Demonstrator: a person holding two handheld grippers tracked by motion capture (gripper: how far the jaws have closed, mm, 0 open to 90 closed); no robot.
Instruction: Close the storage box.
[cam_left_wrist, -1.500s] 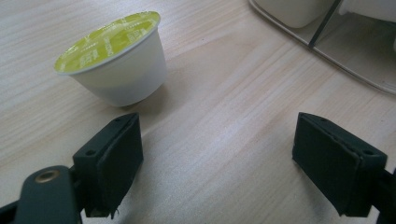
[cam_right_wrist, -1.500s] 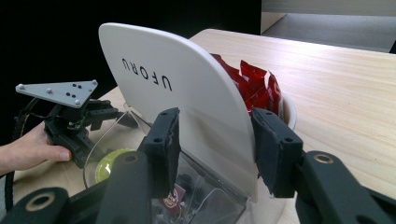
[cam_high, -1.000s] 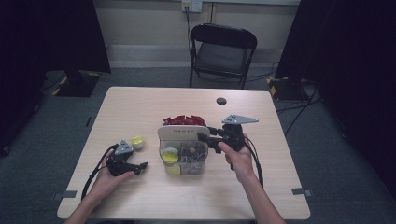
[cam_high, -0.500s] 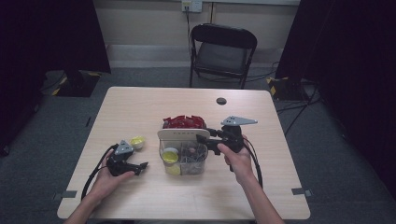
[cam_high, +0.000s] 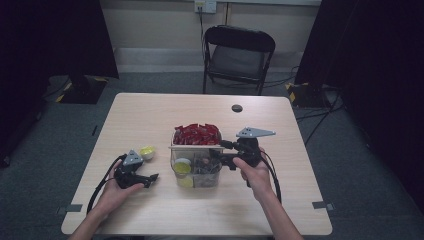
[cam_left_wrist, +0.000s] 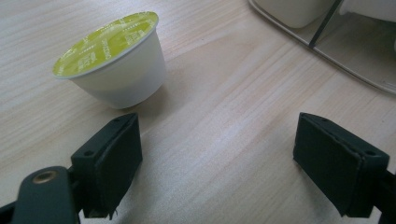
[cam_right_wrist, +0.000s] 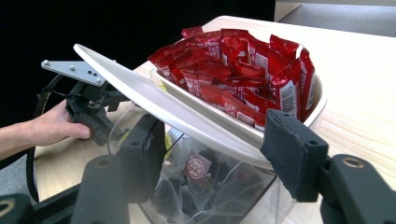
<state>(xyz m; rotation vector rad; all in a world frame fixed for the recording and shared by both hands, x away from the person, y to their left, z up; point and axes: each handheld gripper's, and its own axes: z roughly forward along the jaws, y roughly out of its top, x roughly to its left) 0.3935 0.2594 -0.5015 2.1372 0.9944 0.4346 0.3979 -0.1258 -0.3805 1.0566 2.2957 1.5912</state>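
Green-topped coffee pod (cam_left_wrist: 109, 58) sits on the desk (cam_high: 150, 120) at eleven o'clock of the left gripper (cam_left_wrist: 229, 158), jaws wide to grab it. Right gripper (cam_right_wrist: 219, 154), jaws wide, straddles the clear organizer (cam_high: 196, 165).

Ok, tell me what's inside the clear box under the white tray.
Through the clear box wall: dark sachets, one with a round maroon label, and green-lidded capsules at its left end. The white tray of red packets hides the rest.
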